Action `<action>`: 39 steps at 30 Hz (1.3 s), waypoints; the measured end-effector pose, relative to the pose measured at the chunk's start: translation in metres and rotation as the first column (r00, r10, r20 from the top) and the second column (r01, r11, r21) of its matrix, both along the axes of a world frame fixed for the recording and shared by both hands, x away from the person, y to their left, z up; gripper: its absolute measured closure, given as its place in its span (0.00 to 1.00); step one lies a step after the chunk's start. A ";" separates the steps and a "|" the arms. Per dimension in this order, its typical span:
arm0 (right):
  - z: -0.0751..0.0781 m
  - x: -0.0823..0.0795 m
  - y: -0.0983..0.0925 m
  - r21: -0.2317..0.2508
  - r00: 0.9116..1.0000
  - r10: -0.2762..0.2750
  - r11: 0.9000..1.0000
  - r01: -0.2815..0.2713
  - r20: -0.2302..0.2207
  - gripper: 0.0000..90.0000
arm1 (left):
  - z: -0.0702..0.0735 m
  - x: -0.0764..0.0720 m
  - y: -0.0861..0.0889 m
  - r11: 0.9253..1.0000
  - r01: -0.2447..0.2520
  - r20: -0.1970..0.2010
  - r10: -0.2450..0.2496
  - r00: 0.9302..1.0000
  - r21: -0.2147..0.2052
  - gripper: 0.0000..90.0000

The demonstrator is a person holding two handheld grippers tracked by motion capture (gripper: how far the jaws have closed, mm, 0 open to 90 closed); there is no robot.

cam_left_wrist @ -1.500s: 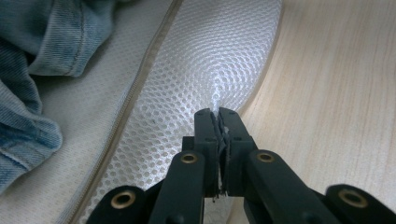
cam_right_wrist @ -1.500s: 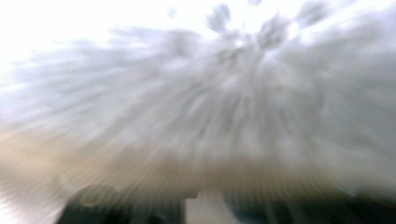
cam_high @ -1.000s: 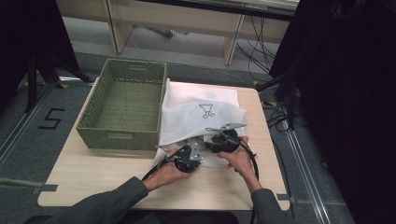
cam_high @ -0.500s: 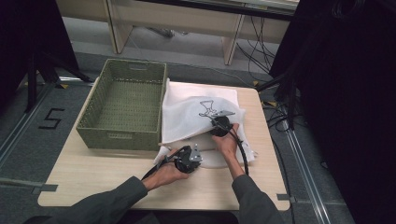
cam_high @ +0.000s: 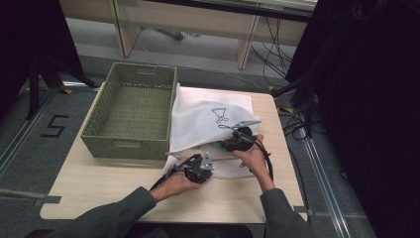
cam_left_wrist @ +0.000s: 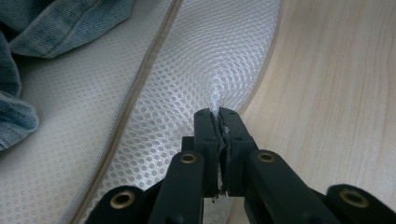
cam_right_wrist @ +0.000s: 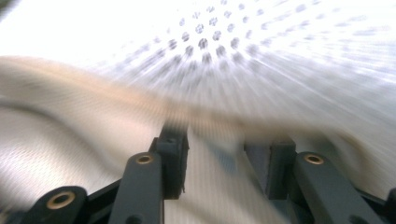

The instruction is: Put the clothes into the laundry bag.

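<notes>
A white mesh bag (cam_high: 208,111) lies on the table, its left side leaning on the basket. My left gripper (cam_high: 205,161) is at the bag's near edge, shut on a pinch of the mesh (cam_left_wrist: 205,60) between its jaws (cam_left_wrist: 218,116). Blue denim (cam_left_wrist: 56,23) shows inside the bag, beyond a beige zipper band (cam_left_wrist: 135,93). My right gripper (cam_high: 229,145) is at the bag's near right side. Its jaws (cam_right_wrist: 224,140) have just been opening and stand apart, and the blurred beige edge band of the bag (cam_right_wrist: 261,56) runs across their tips.
A green woven basket (cam_high: 94,139) stands empty on the table's left half, touching the bag. Bare wood (cam_high: 99,188) lies in front of the basket and along the near edge. Cables trail from both grippers toward the person. Dark curtains and floor cables sit to the right.
The right gripper reached forward onto the bag, then drew back toward the person and rose a little. The left gripper kept still, holding the mesh edge.
</notes>
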State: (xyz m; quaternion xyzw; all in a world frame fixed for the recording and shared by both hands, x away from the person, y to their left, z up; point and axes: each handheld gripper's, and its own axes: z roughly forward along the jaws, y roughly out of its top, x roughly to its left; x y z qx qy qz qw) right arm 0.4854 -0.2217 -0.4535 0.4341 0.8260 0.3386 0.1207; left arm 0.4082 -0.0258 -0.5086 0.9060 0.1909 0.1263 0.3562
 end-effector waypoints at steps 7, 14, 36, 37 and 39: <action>0.010 -0.028 -0.049 -0.021 0.994 -0.094 0.995 0.095 0.047 0.62 | 0.001 0.000 -0.001 1.000 0.008 0.011 -0.008 1.000 0.012 0.95; -0.021 -0.019 -0.053 -0.068 0.992 -0.122 0.990 0.121 -0.012 0.62 | 0.001 0.001 -0.001 1.000 0.013 0.013 -0.013 1.000 0.015 0.95; -0.036 0.004 -0.003 -0.081 0.995 -0.036 0.996 0.044 0.096 0.60 | 0.000 0.000 0.000 1.000 0.012 0.018 -0.012 1.000 0.011 0.95; -0.037 0.007 -0.004 -0.093 0.997 -0.035 0.995 0.042 0.070 0.60 | 0.000 0.000 0.000 1.000 0.011 0.015 -0.011 1.000 0.010 0.95; -0.042 0.011 -0.004 -0.115 0.998 -0.036 0.992 0.042 0.058 0.64 | 0.000 0.000 0.000 1.000 0.009 0.005 -0.009 1.000 0.006 0.95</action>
